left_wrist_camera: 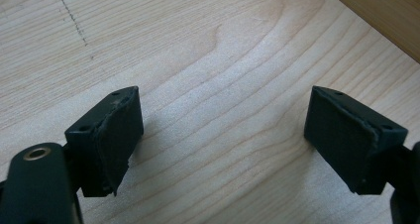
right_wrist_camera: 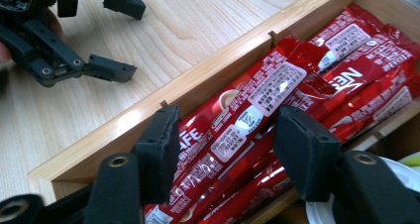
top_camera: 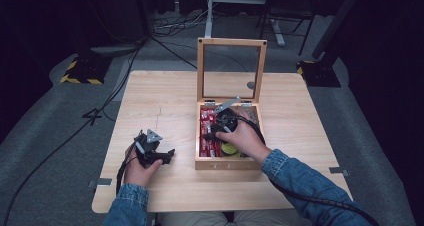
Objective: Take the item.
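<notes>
A wooden box (top_camera: pixel 227 163) stands mid-table with its glass lid (top_camera: pixel 200 71) raised. Red coffee sachets (top_camera: pixel 205 120) fill its left compartment. My right gripper (top_camera: pixel 212 132) is down in that compartment, held by a hand. In the right gripper view it (right_wrist_camera: pixel 230 152) is open, its jaws straddling the top red sachet (right_wrist_camera: pixel 257 105) without squeezing it. My left gripper (top_camera: pixel 169 155) rests on the table left of the box, open. In its own view it (left_wrist_camera: pixel 223 135) has only bare wood between the pads. It also appears in the right gripper view (right_wrist_camera: pixel 121 35).
A yellow-green item (top_camera: pixel 231 149) lies in the box's right part, half hidden by the hand. The box's wooden side wall (right_wrist_camera: pixel 148 110) separates the sachets from the tabletop (top_camera: pixel 165 98). Cables trail from both grippers, and stands and cables sit on the floor behind.
</notes>
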{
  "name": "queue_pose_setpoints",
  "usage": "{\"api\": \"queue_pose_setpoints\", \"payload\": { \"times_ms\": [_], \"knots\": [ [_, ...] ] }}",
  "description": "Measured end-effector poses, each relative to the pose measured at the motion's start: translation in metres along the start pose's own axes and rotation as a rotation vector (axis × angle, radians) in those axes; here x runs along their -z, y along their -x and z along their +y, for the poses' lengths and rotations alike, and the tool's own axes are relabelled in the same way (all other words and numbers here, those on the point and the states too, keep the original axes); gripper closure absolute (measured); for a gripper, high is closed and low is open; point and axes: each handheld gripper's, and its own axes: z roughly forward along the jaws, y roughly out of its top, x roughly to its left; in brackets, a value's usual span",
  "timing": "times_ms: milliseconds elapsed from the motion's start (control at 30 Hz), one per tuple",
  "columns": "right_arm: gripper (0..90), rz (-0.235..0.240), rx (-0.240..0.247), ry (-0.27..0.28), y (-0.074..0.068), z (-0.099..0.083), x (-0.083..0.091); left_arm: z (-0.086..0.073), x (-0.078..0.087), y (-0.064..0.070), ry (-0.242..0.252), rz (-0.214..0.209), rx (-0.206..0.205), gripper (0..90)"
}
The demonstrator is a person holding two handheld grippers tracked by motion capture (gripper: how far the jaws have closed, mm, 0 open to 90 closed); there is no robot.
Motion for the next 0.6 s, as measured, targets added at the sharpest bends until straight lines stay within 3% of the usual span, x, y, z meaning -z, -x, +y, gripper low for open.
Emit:
{"api": "queue_pose_setpoints", "payload": {
  "times_ms": [333, 500, 600],
  "knots": [
    [66.8, 0.008, -0.025, -0.027, -0.0038, -0.0028, -0.0017, 0.0000, 0.0000, 0.0000, 0.000, 0.000, 0.000, 15.7],
    [82.2, 0.063, -0.088, -0.026, -0.0075, -0.0020, -0.0012, 0.0000, 0.0000, 0.0000, 0.000, 0.000, 0.000, 15.7],
    [84.0, 0.105, -0.120, -0.014, -0.0100, -0.0007, 0.0004, 0.0000, 0.0000, 0.0000, 0.000, 0.000, 0.000, 15.7]
  ]
}}
